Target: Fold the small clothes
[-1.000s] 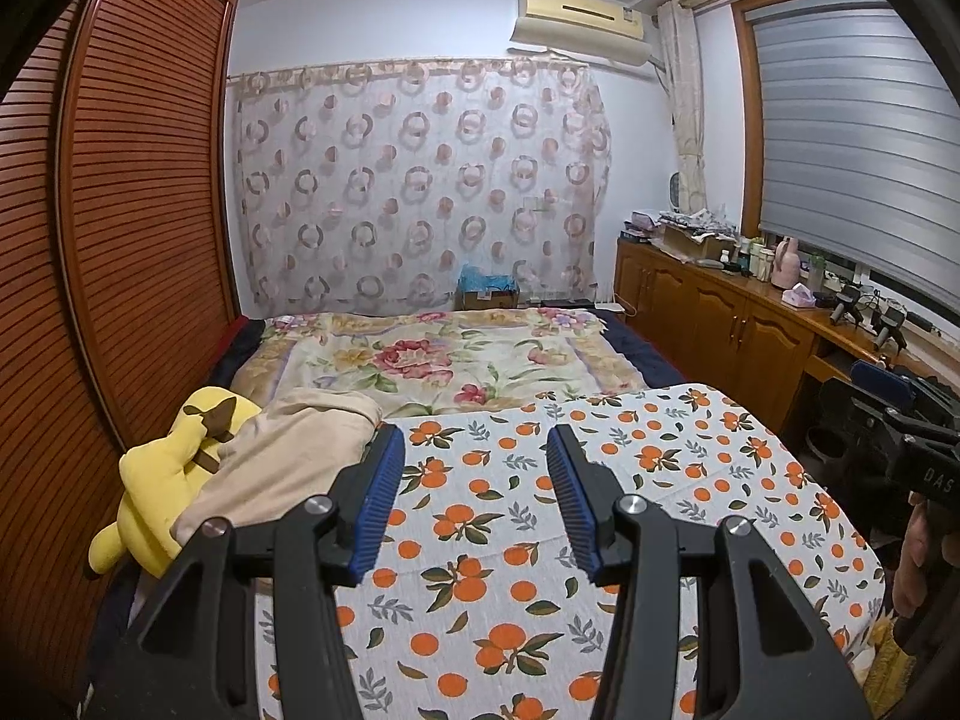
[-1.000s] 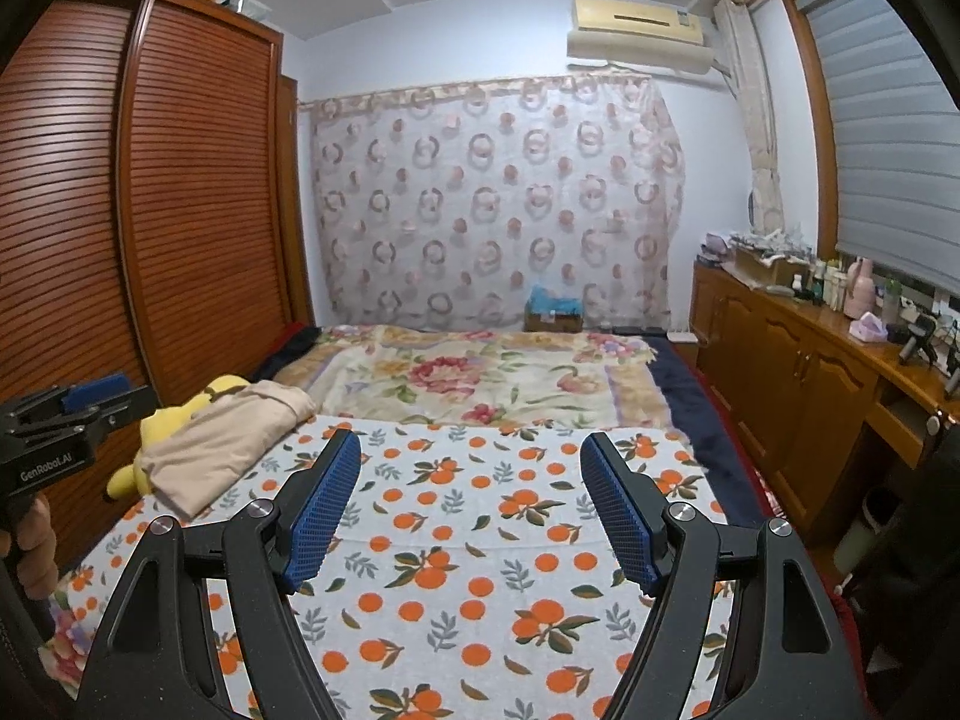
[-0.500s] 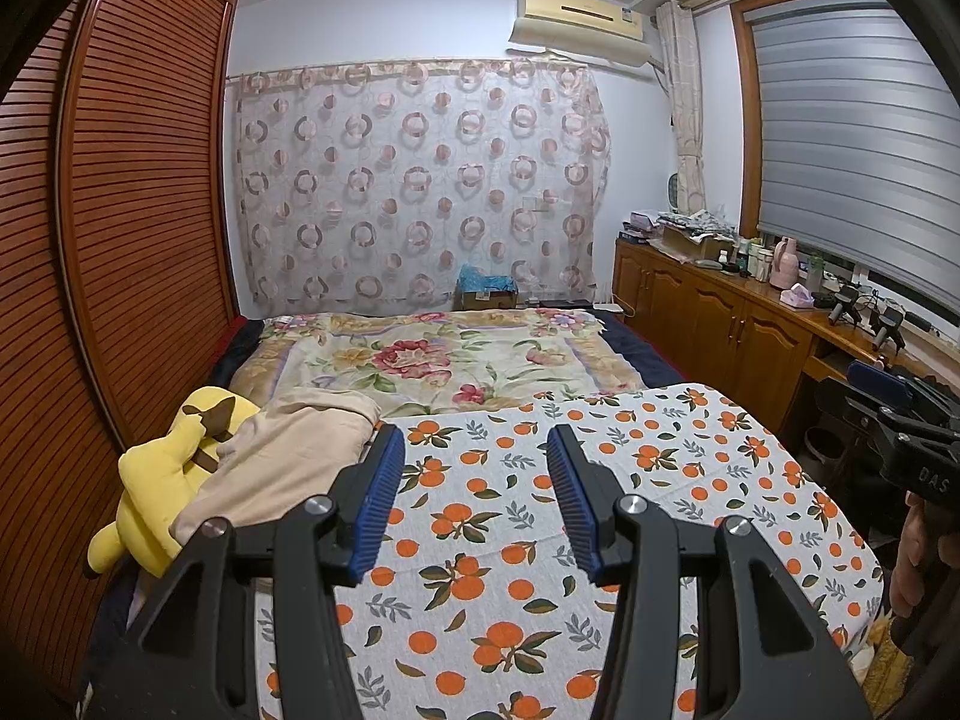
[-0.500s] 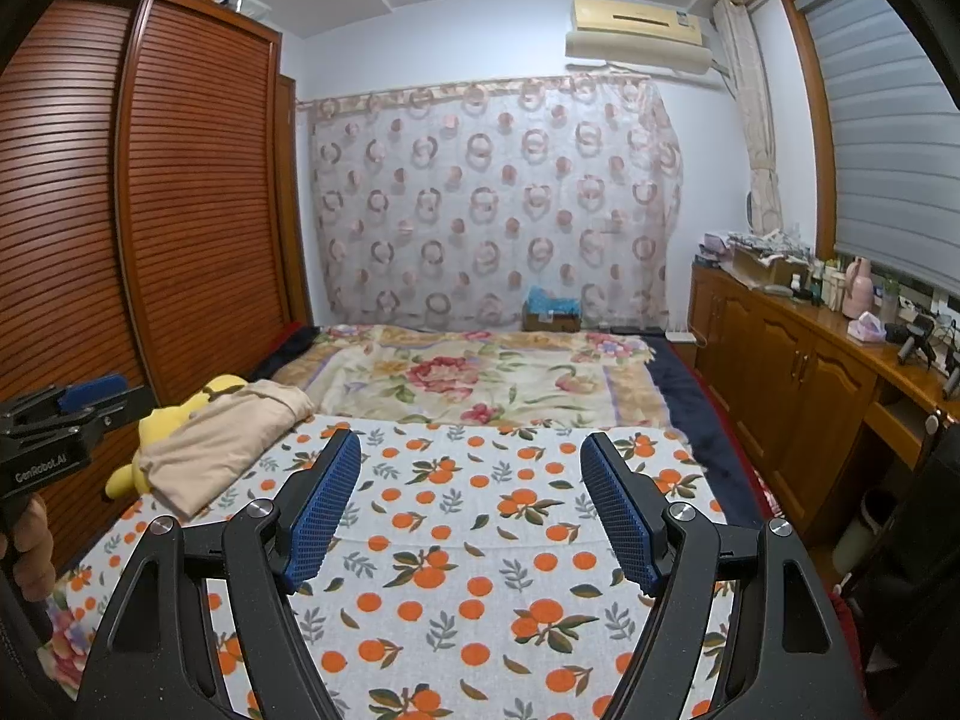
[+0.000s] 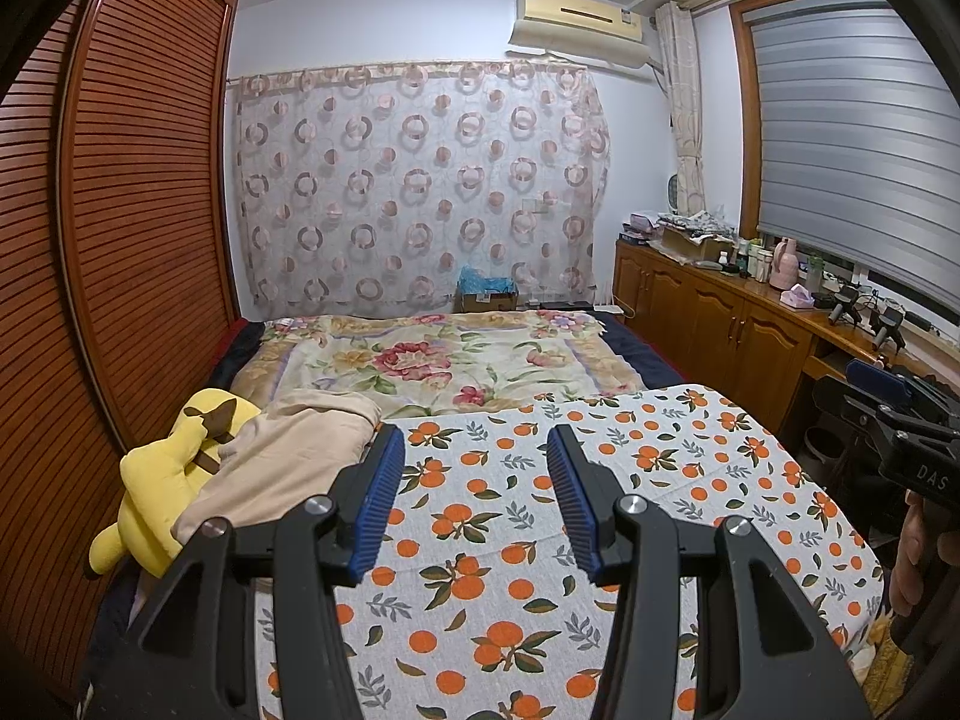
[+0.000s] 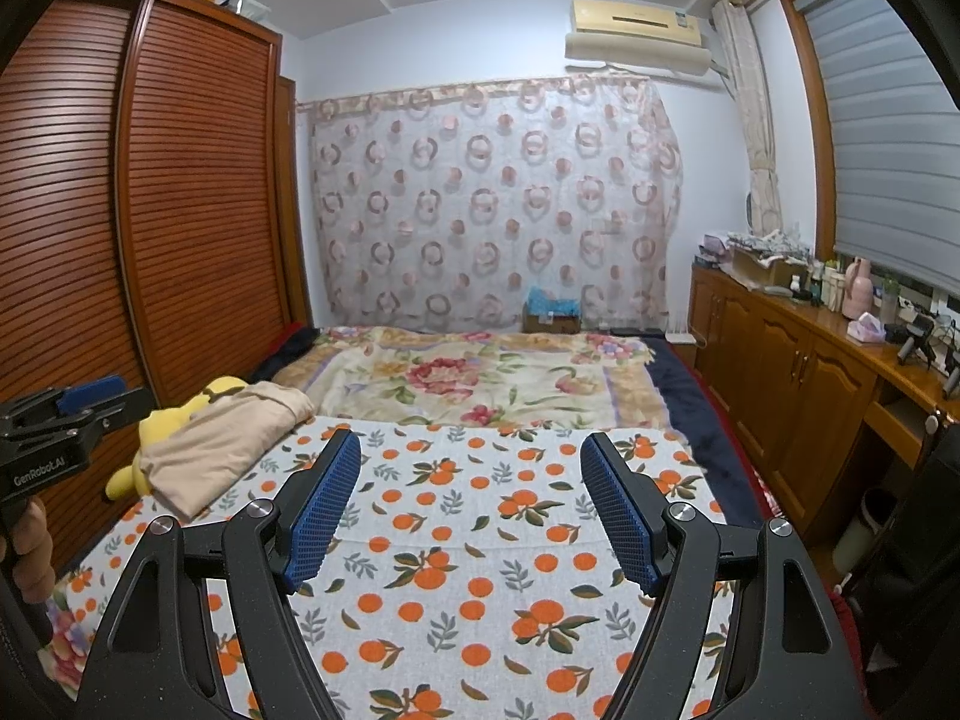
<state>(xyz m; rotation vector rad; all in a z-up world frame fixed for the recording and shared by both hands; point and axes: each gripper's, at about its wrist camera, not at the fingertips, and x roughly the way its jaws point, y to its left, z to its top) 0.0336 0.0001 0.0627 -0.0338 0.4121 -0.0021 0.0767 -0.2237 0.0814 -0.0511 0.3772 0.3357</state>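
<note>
A beige garment [image 5: 282, 462] lies crumpled at the left edge of the bed, partly over a yellow plush toy [image 5: 162, 480]; it also shows in the right wrist view [image 6: 222, 444]. My left gripper [image 5: 474, 444] is open and empty, held above the orange-print sheet [image 5: 492, 540], just right of the garment. My right gripper [image 6: 471, 450] is open and empty above the same sheet [image 6: 480, 570], well right of the garment. Each gripper appears at the edge of the other's view: the right one [image 5: 900, 414] and the left one [image 6: 66, 420].
A flowered blanket [image 5: 444, 360] covers the far half of the bed. A slatted wooden wardrobe [image 5: 120, 210] runs along the left. A wooden cabinet [image 5: 720, 324] with bottles stands on the right. A patterned curtain [image 5: 420, 180] hangs at the back.
Both grippers stay open and nearly still. The views have shifted only slightly.
</note>
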